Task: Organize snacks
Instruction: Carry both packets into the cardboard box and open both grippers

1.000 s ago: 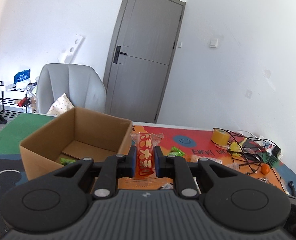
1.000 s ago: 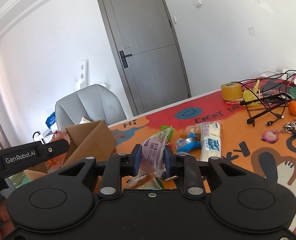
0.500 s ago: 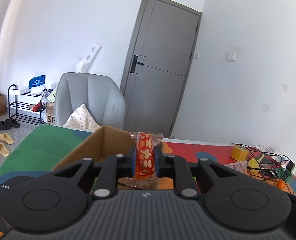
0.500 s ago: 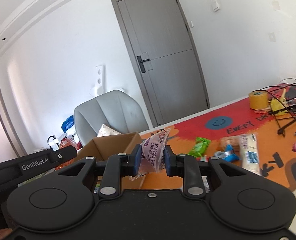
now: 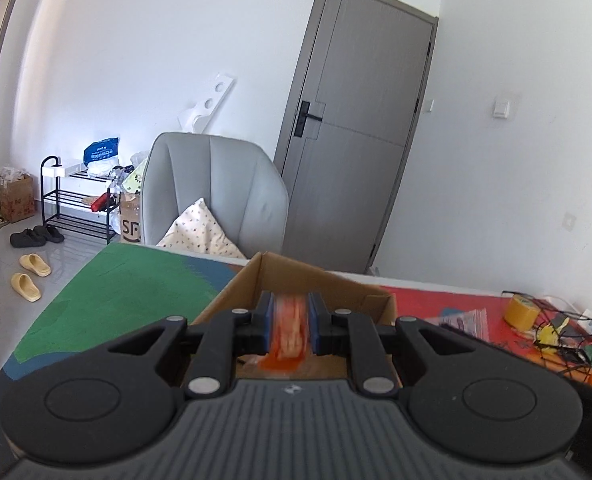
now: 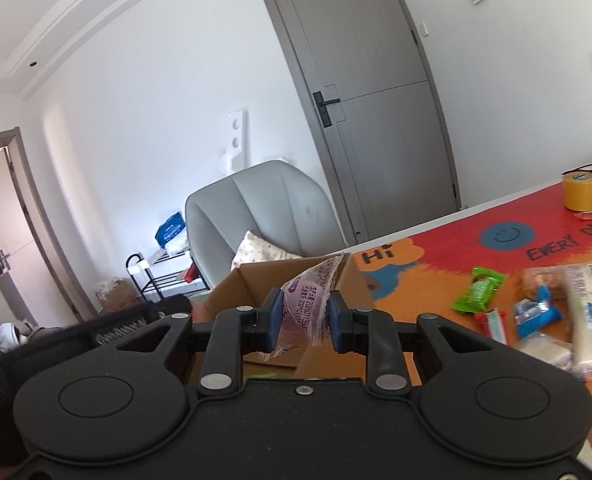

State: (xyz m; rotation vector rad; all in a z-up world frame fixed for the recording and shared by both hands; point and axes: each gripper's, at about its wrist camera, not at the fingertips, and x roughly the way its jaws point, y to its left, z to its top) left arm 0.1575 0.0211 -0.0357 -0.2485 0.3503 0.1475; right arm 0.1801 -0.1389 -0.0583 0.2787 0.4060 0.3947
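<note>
Clamping orange snack packet [image 5: 290, 330] between left jaws, over cardboard box [image 5: 296, 280] — blurred

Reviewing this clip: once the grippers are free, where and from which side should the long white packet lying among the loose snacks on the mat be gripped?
Probably across its narrow width near mid-length, from above. The long white packet lies flat on the mat, long axis pointing away from the camera. The blue wrapper crowds its left edge and it overlaps a clear bag, so a side approach looks blocked.
</note>
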